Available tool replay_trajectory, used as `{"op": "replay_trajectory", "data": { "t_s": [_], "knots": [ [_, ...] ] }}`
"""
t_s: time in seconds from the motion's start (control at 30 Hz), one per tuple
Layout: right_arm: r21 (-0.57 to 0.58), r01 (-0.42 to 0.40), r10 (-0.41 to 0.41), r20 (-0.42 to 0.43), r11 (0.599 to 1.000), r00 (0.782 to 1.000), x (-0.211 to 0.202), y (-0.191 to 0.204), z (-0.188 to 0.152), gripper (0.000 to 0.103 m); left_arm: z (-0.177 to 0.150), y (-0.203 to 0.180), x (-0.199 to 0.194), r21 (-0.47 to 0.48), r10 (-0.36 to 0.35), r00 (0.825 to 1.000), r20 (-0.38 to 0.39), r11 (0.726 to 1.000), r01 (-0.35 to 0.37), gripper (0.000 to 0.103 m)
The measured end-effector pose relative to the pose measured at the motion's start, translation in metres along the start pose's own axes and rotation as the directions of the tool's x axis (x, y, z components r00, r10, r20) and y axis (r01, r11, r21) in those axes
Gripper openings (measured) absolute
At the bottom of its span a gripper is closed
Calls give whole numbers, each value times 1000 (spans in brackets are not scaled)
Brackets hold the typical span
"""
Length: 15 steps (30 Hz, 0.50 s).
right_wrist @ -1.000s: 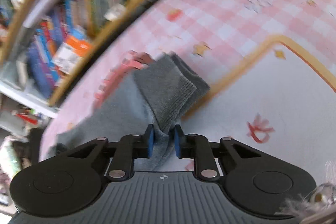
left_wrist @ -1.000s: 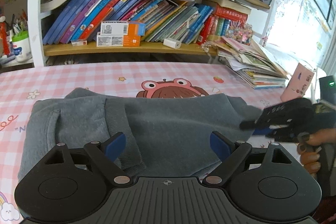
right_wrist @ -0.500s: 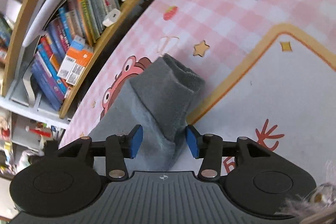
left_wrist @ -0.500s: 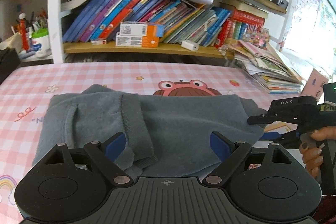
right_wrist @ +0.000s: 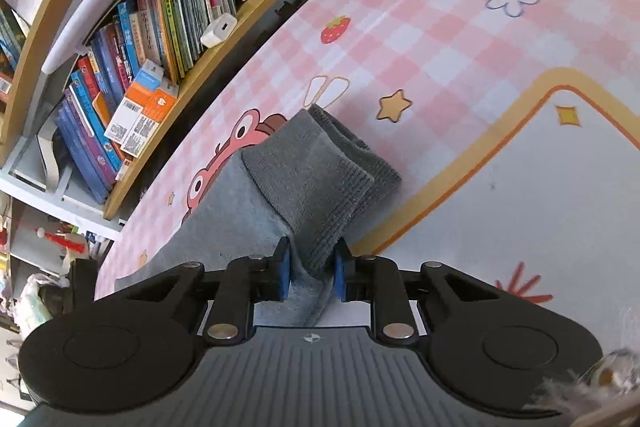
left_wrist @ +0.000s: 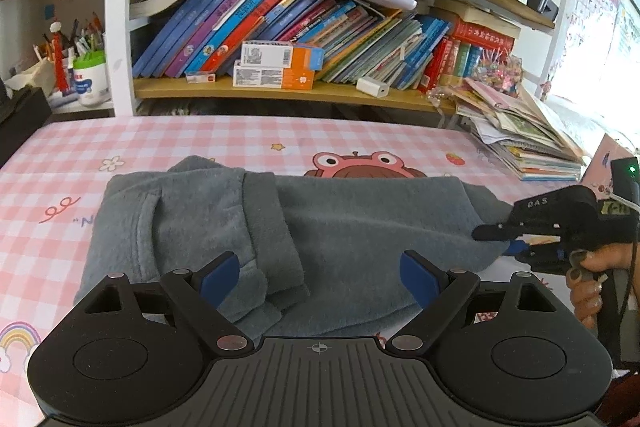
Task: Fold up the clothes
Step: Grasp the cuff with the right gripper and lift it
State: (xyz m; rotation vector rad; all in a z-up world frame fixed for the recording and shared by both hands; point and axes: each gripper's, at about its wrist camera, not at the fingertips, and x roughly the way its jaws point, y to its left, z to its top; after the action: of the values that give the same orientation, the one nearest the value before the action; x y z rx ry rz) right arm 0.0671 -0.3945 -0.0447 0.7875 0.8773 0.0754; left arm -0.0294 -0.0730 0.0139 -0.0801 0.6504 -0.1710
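Lying flat on pink checked tablecloth (left_wrist: 168, 143), grey sweatshirt (left_wrist: 360, 227) sits in front of bookshelf (left_wrist: 280, 89). Left gripper (left_wrist: 320, 277) spread wide, hovering over garment's near edge, holding nothing. Right gripper (right_wrist: 309, 273) pinching sleeve just behind ribbed cuff (right_wrist: 320, 179), pads nearly closed on fabric.
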Motion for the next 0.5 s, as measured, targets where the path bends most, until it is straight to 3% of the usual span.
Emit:
{"op": "replay_trajectory", "data": {
  "t_s": [0.33, 0.5],
  "knots": [
    [82, 50, -59, 114, 995, 992, -39, -21, 2, 19, 7, -7, 15, 55, -98, 995, -10, 994, 98, 89],
    [60, 33, -44, 181, 998, 983, -53, -5, 0, 18, 9, 4, 14, 65, -120, 993, 4, 991, 120, 89]
  ]
}}
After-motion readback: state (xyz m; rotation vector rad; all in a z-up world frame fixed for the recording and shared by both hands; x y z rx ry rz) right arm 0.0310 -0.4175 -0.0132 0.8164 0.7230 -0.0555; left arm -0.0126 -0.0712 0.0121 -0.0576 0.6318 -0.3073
